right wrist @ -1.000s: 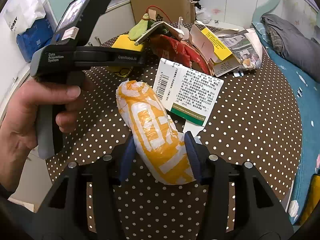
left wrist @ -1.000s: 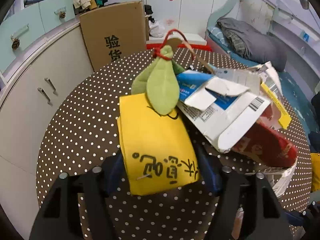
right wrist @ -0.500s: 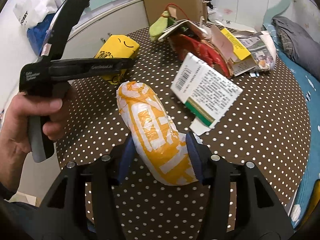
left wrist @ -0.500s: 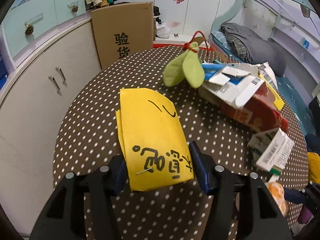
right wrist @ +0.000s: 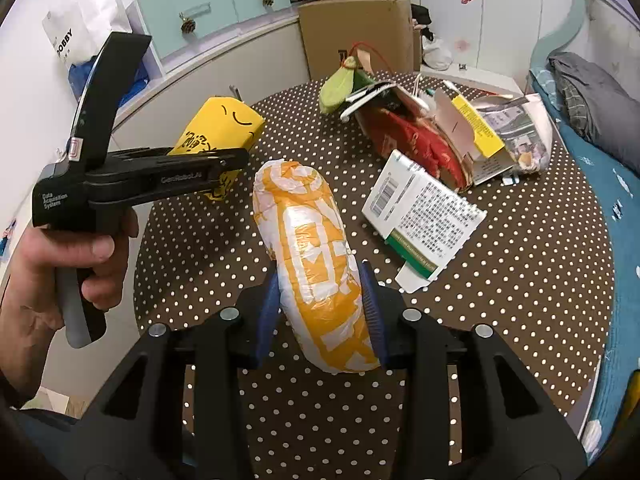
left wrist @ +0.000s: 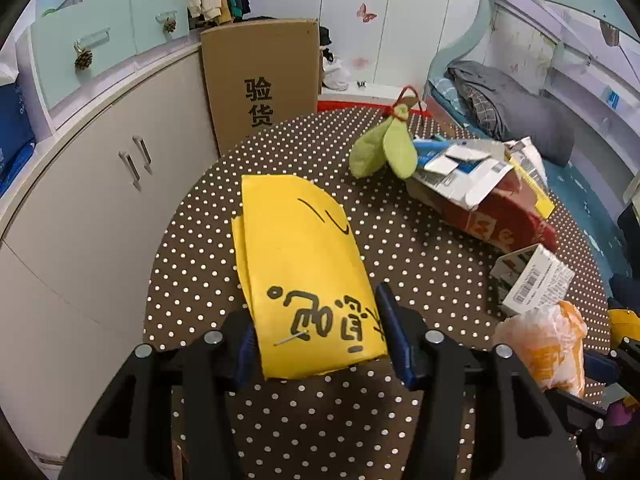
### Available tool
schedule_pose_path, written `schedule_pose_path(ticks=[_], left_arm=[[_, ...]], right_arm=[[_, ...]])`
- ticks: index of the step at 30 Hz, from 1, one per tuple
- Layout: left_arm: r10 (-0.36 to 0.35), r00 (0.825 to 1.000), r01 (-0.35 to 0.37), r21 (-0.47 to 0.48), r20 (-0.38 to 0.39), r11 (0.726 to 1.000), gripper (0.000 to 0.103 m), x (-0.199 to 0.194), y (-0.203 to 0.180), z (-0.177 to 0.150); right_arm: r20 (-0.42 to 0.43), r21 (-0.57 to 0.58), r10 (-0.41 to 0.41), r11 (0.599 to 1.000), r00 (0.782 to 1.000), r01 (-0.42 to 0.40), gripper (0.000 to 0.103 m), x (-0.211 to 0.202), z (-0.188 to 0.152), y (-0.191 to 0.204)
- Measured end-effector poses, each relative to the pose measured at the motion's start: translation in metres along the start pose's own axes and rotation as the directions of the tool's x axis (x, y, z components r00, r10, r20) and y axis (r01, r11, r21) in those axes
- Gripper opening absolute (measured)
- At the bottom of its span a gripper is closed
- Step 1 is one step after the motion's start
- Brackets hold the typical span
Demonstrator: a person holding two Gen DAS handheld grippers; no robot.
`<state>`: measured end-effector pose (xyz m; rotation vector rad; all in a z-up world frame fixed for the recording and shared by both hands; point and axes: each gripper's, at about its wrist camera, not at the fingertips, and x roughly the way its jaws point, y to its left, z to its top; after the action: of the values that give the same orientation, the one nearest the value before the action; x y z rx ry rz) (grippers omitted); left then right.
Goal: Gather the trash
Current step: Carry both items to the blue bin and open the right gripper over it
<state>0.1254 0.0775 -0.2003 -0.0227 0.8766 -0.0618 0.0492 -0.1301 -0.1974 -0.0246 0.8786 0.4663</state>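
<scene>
- The left gripper has the yellow bag between its blue pads, both pads pressing its sides, jaws closing a touch more on it.
- That yellow bag is a flat packet with black writing and a little curved-line face; in the left wrist view its long axis runs from the jaws at 6 o'clock up toward 11 o'clock, face end pointing away.
- It hangs over the spotted table, near the table's 9 o'clock edge.
- Over to the right gripper: its jaws are closing on the orange-and-white bag, pads squeezing the near end on both sides.
- This stuffed, sausage-shaped bag runs long from 6 o'clock up to 11 o'clock in the right wrist view, free end pointing away toward the left gripper.
- A hand at 9 o'clock in that view grips the left tool's handle.
- Just beside the orange-and-white bag at 3 o'clock lies a white carton with barcode and green strip, flattened, long axis slanting toward 10 o'clock.
- Farther back at 1 o'clock sits a heap of torn cartons, red and yellow among them, with a green cloth leaf at its far left end.
- Behind the table stands a brown cardboard box against the pale cupboards.
</scene>
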Motion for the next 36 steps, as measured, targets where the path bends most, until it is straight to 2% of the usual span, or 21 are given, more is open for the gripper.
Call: schedule_pose_path(ticks=[7,12,17,23,26,30,32,34,36], left_arm=[[-0.01,0.999,0.01,0.014,0.046,1.0,0.052,-0.021,-0.011,0.006],[-0.038,0.995,0.035,0.031,0.097,0.999,0.052,-0.042,-0.03,0.017],[-0.086,0.985,0.074,0.081,0.152,0.994,0.052,-0.061,-0.068,0.032],[-0.187,0.967,0.157,0.17,0.174,0.973,0.052,-0.071,-0.137,0.045],[-0.235,0.957,0.196,0.22,0.168,0.956,0.052,-0.069,-0.174,0.045],[-0.304,0.944,0.256,0.298,0.128,0.92,0.052,-0.06,-0.23,0.04],[-0.335,0.937,0.284,0.336,0.101,0.898,0.052,-0.054,-0.258,0.035],[-0.362,0.93,0.313,0.368,0.069,0.875,0.052,-0.048,-0.286,0.028],[-0.377,0.926,0.333,0.391,0.038,0.858,0.052,-0.039,-0.308,0.023]], right_arm=[[0.071,0.038,0.04,0.998,0.997,-0.043,0.038,-0.024,0.004,-0.007],[0.162,0.089,0.053,0.994,0.985,-0.068,0.038,-0.052,0.014,-0.026],[0.246,0.14,0.022,0.988,0.969,-0.058,0.038,-0.083,0.02,-0.053],[0.322,0.243,-0.079,0.97,0.943,-0.001,0.038,-0.117,0.016,-0.109],[0.331,0.329,-0.151,0.944,0.932,0.037,0.038,-0.133,0.0,-0.145],[0.305,0.471,-0.236,0.879,0.923,0.069,0.038,-0.146,-0.036,-0.209],[0.282,0.541,-0.25,0.839,0.926,0.062,0.038,-0.144,-0.059,-0.242],[0.211,0.614,-0.281,0.783,0.936,0.097,0.038,-0.133,-0.088,-0.279],[0.138,0.677,-0.278,0.727,0.951,0.114,0.038,-0.112,-0.117,-0.315]])
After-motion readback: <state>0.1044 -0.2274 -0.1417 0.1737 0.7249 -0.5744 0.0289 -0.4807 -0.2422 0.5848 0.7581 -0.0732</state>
